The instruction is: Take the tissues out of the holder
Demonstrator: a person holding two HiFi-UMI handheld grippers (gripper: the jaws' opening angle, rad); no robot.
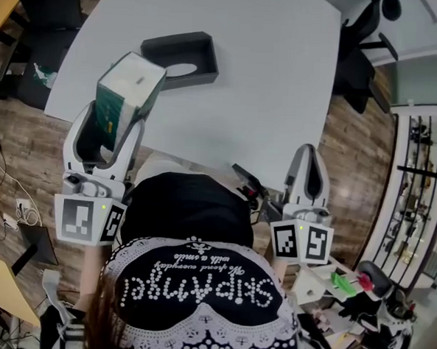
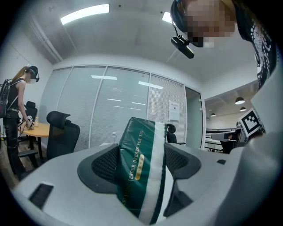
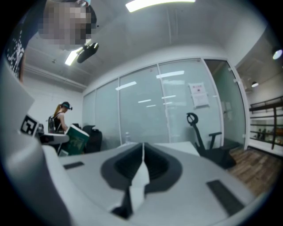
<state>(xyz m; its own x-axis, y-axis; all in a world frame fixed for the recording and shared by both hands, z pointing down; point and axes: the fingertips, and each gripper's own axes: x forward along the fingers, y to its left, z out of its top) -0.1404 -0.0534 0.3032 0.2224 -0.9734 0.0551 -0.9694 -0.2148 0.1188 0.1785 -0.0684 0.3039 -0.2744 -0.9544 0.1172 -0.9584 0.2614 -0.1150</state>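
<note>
A green tissue pack (image 1: 129, 91) with a white stripe is clamped between the jaws of my left gripper (image 1: 112, 119), lifted above the near left corner of the white table (image 1: 269, 77). In the left gripper view the pack (image 2: 138, 152) stands tilted between the two dark pads (image 2: 105, 164) of the left gripper (image 2: 140, 167). The black holder (image 1: 180, 57) lies on the table behind the pack, apart from it, showing an oval opening. My right gripper (image 1: 309, 152) hovers at the table's front edge, jaws together; the right gripper view shows the right gripper (image 3: 142, 161) shut on nothing.
Black office chairs (image 1: 362, 64) stand to the right of the table and at the far left. Cables and a power strip (image 1: 21, 210) lie on the wooden floor at left. A shelf (image 1: 417, 189) stands at right. Another person (image 2: 15, 110) works at a desk in the background.
</note>
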